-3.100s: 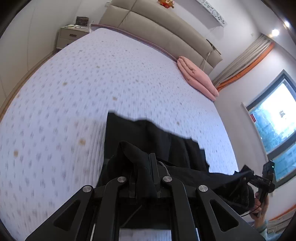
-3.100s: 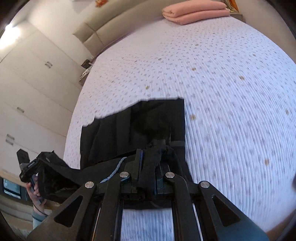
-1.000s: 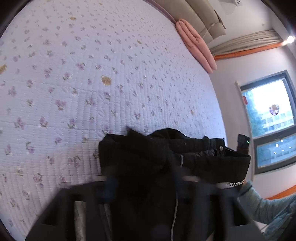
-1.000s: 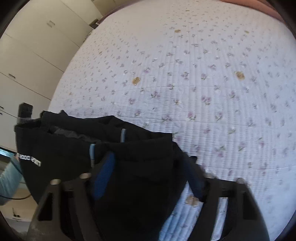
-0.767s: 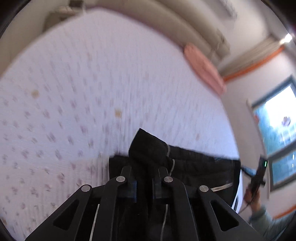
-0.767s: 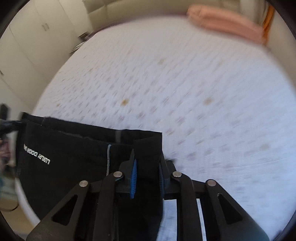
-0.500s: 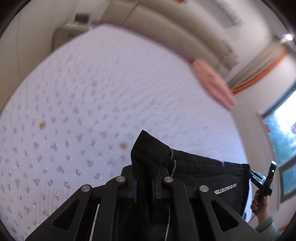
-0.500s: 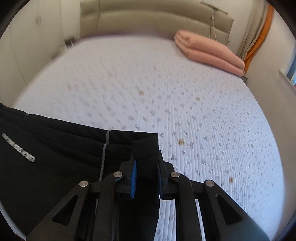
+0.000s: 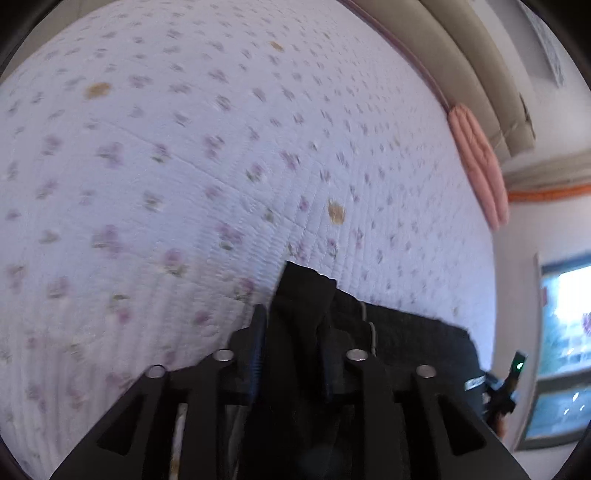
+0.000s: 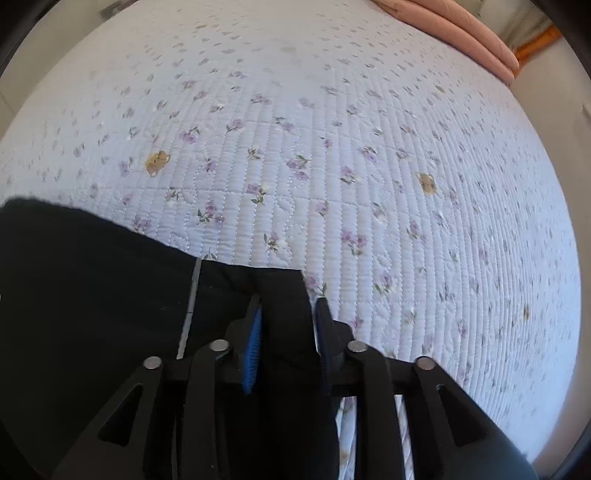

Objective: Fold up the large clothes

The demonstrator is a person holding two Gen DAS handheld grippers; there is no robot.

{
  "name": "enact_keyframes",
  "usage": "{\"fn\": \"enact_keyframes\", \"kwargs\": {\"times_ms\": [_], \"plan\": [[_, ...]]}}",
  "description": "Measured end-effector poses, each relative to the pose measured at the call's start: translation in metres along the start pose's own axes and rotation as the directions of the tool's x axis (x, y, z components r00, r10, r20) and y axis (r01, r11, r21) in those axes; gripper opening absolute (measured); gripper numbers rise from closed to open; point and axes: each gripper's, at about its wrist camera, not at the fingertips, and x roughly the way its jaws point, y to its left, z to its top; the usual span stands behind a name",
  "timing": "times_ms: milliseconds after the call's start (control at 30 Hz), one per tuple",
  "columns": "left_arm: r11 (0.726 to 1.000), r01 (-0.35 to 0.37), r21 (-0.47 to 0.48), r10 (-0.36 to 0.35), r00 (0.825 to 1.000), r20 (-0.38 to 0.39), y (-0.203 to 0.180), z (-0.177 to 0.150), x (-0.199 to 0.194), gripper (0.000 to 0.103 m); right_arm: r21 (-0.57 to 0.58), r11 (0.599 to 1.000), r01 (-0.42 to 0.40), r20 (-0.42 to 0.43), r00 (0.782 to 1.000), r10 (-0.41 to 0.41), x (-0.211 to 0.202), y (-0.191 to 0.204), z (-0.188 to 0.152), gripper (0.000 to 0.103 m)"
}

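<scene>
Left wrist view, up close: left gripper (image 9: 291, 354), two black fingers (image 9: 255, 354) pinched tight on a thick bunch of the black clothes (image 9: 406, 339). A point of black cloth poking up past the fingertips. More of the black clothes spread off to the right, low over the bed (image 9: 184, 166), with a thin grey cord and a small white label near the far right edge. Just past that edge, the other gripper, small and dark with a green light, on the same black cloth. Picture a bit blurry.

Farther out: white quilted bed cover with little purple flowers and a few brown spots. At the far end, a pink folded blanket (image 9: 480, 166) lying on the bed by the tan headboard (image 9: 480, 74). A bright window (image 9: 561, 347) on the right wall.

Right wrist view, up close: right gripper (image 10: 288, 332), blue pads (image 10: 253, 347) on the inside of its fingers, squeezed shut on a fold of the same black clothes (image 10: 92, 295). Big dark sheet of cloth filling the lower left, top edge lying across the quilt, a thin grey line running down it. Cannot tell how much of it touches the bed (image 10: 332, 147).

Farther out: flowery quilt again, two brown spots, and the pink blanket (image 10: 461, 29) at the top right corner.
</scene>
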Motion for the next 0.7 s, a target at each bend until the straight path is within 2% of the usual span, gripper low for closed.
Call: {"fn": "enact_keyframes", "kwargs": {"times_ms": [33, 67, 133, 233, 300, 367, 433, 500, 567, 633, 700], "plan": [[1.000, 0.001, -0.014, 0.000, 1.000, 0.031, 0.003, 0.002, -0.016, 0.051, 0.033, 0.999, -0.013, 0.001, 1.000, 0.013, -0.006, -0.012, -0.001, 0.048], [1.000, -0.001, -0.026, 0.003, 0.997, 0.075, 0.006, 0.003, -0.034, 0.052, 0.064, 0.998, -0.020, 0.005, 1.000, 0.020, -0.015, -0.026, -0.002, 0.050], [0.995, -0.078, -0.059, 0.086, 0.983, 0.160, 0.019, 0.007, -0.070, 0.053, 0.113, 0.993, -0.040, 0.027, 0.999, 0.037, -0.037, -0.045, -0.009, 0.050], [0.984, -0.138, -0.114, 0.159, 0.966, 0.204, 0.040, 0.011, -0.114, 0.052, 0.153, 0.987, -0.050, 0.057, 0.998, 0.042, -0.076, -0.062, -0.025, 0.052], [0.981, -0.186, -0.054, 0.193, 0.956, 0.219, 0.031, 0.003, -0.135, 0.052, 0.156, 0.987, -0.026, 0.077, 0.997, 0.014, -0.099, -0.061, -0.036, 0.053], [0.973, -0.223, 0.058, 0.205, 0.953, 0.224, 0.000, -0.016, -0.147, 0.052, 0.164, 0.986, 0.002, 0.097, 0.995, -0.018, -0.120, -0.058, -0.046, 0.055], [0.960, -0.224, 0.167, 0.186, 0.958, 0.219, -0.036, -0.043, -0.151, 0.052, 0.166, 0.985, -0.043, 0.122, 0.992, 0.023, -0.143, -0.047, -0.058, 0.056], [0.941, -0.188, 0.280, 0.138, 0.972, 0.190, -0.079, -0.081, -0.149, 0.052, 0.154, 0.976, -0.156, 0.136, 0.981, 0.136, -0.163, -0.024, -0.072, 0.056], [0.922, -0.146, 0.359, 0.092, 0.982, 0.165, -0.114, -0.115, -0.139, 0.052, 0.110, 0.968, -0.227, 0.127, 0.969, 0.213, -0.171, 0.012, -0.083, 0.056], [0.888, -0.077, 0.453, 0.026, 0.993, 0.118, -0.156, -0.155, -0.120, 0.052, 0.057, 0.967, -0.248, 0.116, 0.964, 0.241, -0.176, 0.043, -0.092, 0.056], [0.848, -0.037, 0.529, -0.007, 0.997, 0.080, -0.189, -0.188, -0.099, 0.052, -0.004, 0.967, -0.255, 0.114, 0.961, 0.253, -0.177, 0.077, -0.101, 0.056]]}}
